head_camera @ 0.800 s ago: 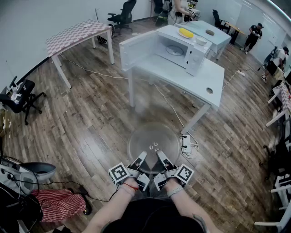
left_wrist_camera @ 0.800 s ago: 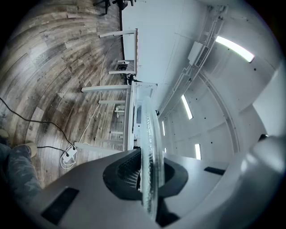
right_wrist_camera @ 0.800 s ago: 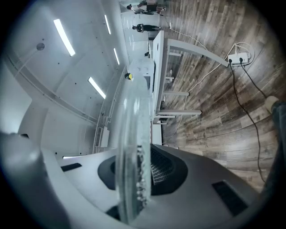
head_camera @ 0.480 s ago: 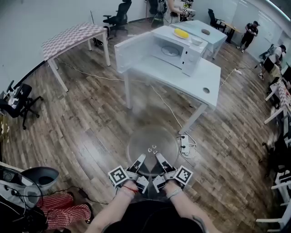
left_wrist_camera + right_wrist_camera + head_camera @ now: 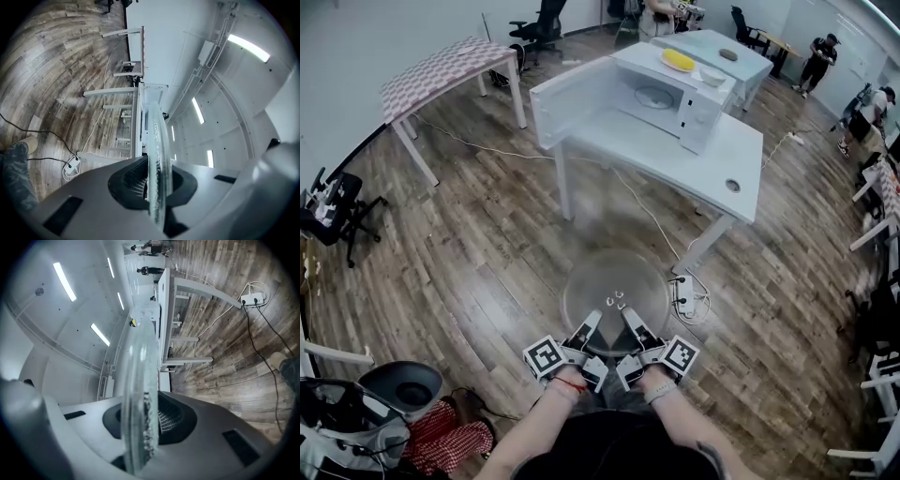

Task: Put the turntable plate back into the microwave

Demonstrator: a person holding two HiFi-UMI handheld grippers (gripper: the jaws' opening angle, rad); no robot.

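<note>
A clear glass turntable plate (image 5: 615, 281) is held above the wooden floor (image 5: 469, 244), gripped at its near rim by both tools. The left tool (image 5: 592, 325) and right tool (image 5: 636, 325) are each clamped on the rim, side by side. The microwave (image 5: 675, 98), door (image 5: 572, 105) open, is seen on a white bench (image 5: 712, 159), well apart from the plate.

left gripper (image 5: 596, 319): my fingers clamped on near rim of turntable plate (image 5: 614, 277) | right gripper (image 5: 630, 317): clamped just beside it, same rim | forearms (image 5: 534, 427) reaching forward, wrists close together
</note>
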